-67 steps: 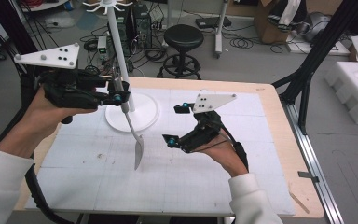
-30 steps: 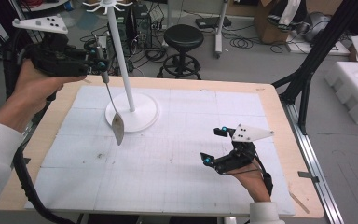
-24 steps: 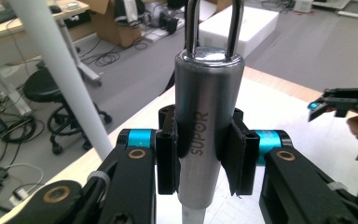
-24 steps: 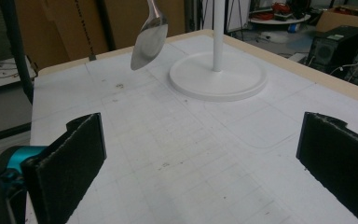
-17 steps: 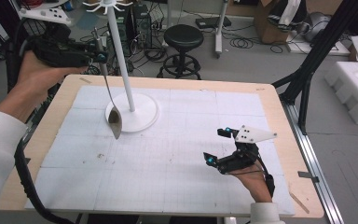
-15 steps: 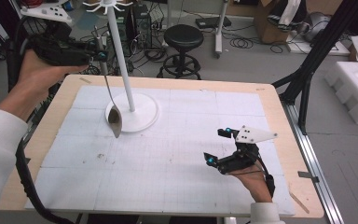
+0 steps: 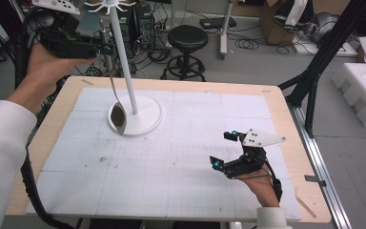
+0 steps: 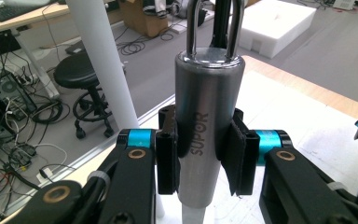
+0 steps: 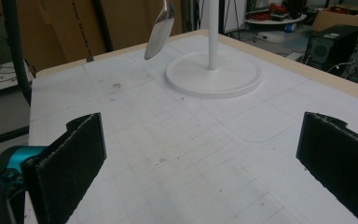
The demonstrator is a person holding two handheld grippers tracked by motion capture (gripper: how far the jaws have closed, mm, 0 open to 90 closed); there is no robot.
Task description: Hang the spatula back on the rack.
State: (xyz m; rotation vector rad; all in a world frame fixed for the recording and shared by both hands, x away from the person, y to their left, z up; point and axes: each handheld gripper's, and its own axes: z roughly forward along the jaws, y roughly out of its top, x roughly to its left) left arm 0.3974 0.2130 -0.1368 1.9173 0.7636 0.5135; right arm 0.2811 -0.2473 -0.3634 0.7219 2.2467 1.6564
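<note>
Lifted higher than a second ago, the metal spoon point(image 7: 117, 116) now hangs with its bowl over the near-left rim of the white stand's round base point(image 7: 145, 125), where before it dangled lower and farther toward the table's left edge. Its thick cylindrical handle point(image 8: 207, 126), stamped SUPOR, stands upright between the pads of the left gripper point(image 7: 106, 49), which are clamped on it from both sides; a wire loop rises from the handle's top. In the high view the left gripper is held above the far-left corner of the table point(image 7: 286, 114), just left of the stand's white pole point(image 7: 124, 62), and the spoon's slim shaft runs down from it to the bowl.

From the right gripper view the spoon's bowl point(image 9: 159, 29) hangs clear of the white mat, just left of the base point(image 9: 214, 74).

The right gripper point(image 7: 225, 150) has kept its place near the table's near-right corner, close over the mat, its jaws wide apart with nothing between them. A person's hand holds it from below, and a white sleeve comes in at the left.

A black stool point(image 7: 186, 38) stands on the floor beyond the far edge.
</note>
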